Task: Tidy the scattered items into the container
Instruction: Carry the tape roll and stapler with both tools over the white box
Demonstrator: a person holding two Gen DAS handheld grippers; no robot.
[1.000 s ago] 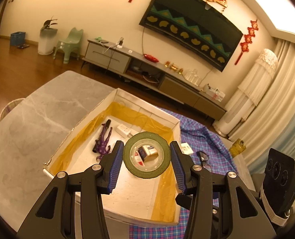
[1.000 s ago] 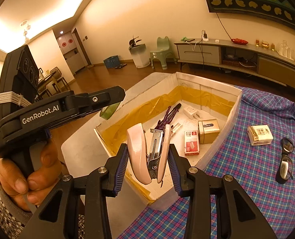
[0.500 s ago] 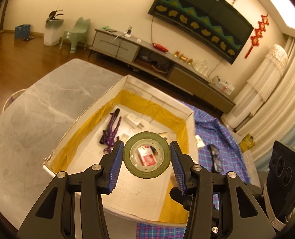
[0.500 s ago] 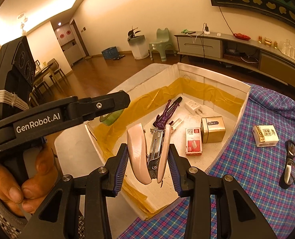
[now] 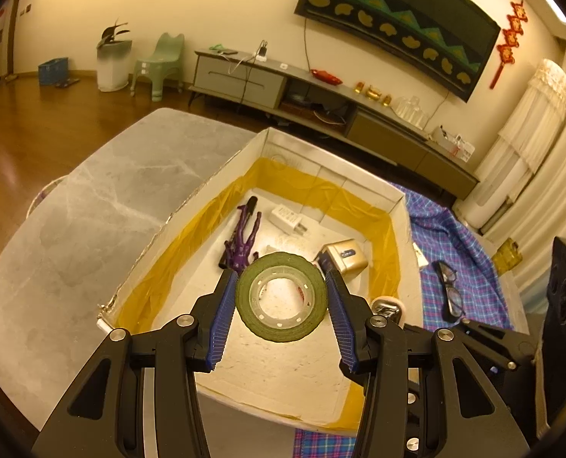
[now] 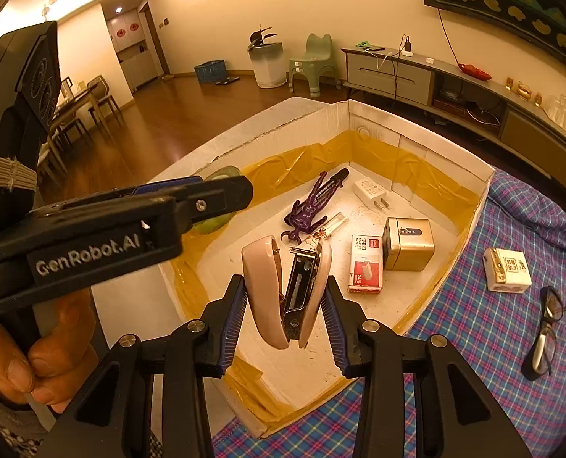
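The white box point(image 5: 332, 179) point(image 6: 416, 129) is viewed steeply downward, at close range, from both wrist cameras, its interior being shared.

1. Walls point(image 5: 214, 7): plain cream, lit warm yellow.
2. Floor point(image 6: 160, 114): brown wood boards, glossy.
3. Long low grey cabinet point(image 5: 244, 80) stands against the far wall; a charger and cable lie on top.
4. Dark wall hanging point(image 5: 397, 23) with green and gold pattern hangs above the cabinet; red knot ornament point(image 5: 506, 53) beside it.
5. Pale green plastic chair point(image 6: 313, 65) and white planter point(image 6: 269, 65) stand left of the cabinet; blue crate point(image 6: 210, 70) further left.
6. Pale curtains point(image 5: 550, 175) at right.
7. Dining chairs point(image 6: 88, 103) at far left.
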